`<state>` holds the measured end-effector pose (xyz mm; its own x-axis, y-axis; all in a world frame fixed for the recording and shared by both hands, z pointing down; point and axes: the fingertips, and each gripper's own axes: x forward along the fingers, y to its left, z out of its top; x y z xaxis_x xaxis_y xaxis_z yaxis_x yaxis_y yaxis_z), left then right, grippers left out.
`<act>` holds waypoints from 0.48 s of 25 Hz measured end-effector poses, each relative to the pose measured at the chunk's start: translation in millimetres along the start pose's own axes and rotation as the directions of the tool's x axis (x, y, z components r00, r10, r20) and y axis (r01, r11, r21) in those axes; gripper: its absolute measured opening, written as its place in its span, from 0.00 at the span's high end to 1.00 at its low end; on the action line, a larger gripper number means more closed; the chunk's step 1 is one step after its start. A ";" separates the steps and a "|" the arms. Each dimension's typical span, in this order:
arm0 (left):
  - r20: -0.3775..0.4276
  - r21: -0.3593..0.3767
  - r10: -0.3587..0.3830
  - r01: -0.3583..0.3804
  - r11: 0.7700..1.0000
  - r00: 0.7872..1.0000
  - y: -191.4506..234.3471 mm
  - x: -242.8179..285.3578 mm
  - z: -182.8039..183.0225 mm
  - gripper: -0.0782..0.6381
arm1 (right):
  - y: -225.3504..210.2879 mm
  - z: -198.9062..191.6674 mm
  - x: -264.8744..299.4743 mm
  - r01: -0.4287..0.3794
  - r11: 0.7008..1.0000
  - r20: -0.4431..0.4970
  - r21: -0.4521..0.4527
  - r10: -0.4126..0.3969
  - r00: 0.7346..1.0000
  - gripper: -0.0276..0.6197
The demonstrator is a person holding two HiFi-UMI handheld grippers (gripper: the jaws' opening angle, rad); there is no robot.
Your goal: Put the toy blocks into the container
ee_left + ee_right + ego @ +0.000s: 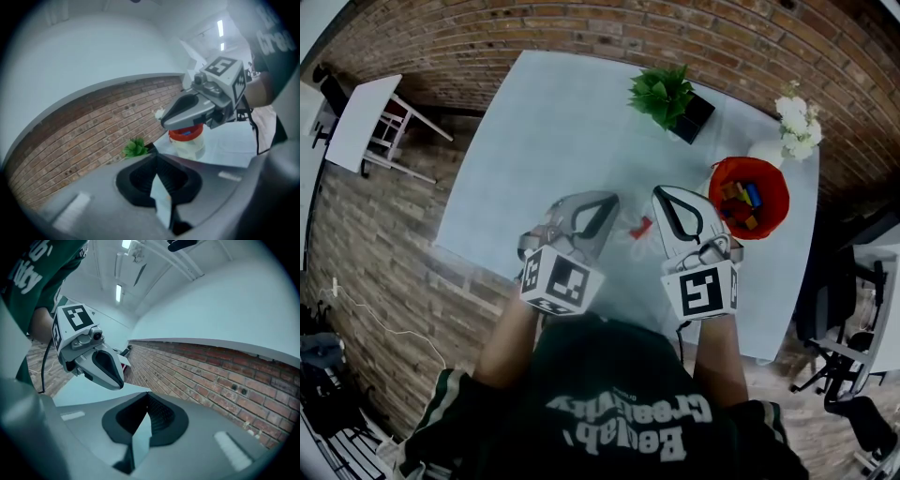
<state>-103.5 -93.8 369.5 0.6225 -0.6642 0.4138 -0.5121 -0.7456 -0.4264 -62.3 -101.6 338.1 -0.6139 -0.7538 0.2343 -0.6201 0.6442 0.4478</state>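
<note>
Toy blocks (742,202) sit in the red container (776,183). I judge one red block (643,226) remains on the table (534,141), between left tool (602,202) and right tool (667,195). Both are closed and empty.

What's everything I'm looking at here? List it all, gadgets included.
table: one, white, centre
container: one, red, table's right side
blocks: several, mixed colours, inside the container
small block: one, red, on the table between the two gripper tips
plant: one, green in a black pot, table's far edge
flowers: one bunch, white, far right corner
side table: one, white, far left
left gripper: one, grey, shut, empty
right gripper: one, grey, shut, empty
</note>
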 end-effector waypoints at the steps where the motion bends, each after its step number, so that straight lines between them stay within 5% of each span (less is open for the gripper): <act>1: 0.000 0.000 -0.001 0.001 1.000 1.000 -0.3 -0.8 -0.6 0.89 | 0.7 0.3 0.0 0.002 1.000 0.000 0.003 -0.002 1.000 0.95; 12: 0.002 0.007 -0.013 0.013 1.000 1.000 -4.4 -1.2 0.9 0.89 | 0.7 -1.1 -3.4 0.013 1.000 -0.004 0.012 -0.013 1.000 0.95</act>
<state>-101.5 -89.7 370.2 0.6301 -0.6547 0.4174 -0.4998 -0.7534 -0.4272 -60.1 -98.7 338.6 -0.6034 -0.7629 0.2321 -0.6343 0.6355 0.4402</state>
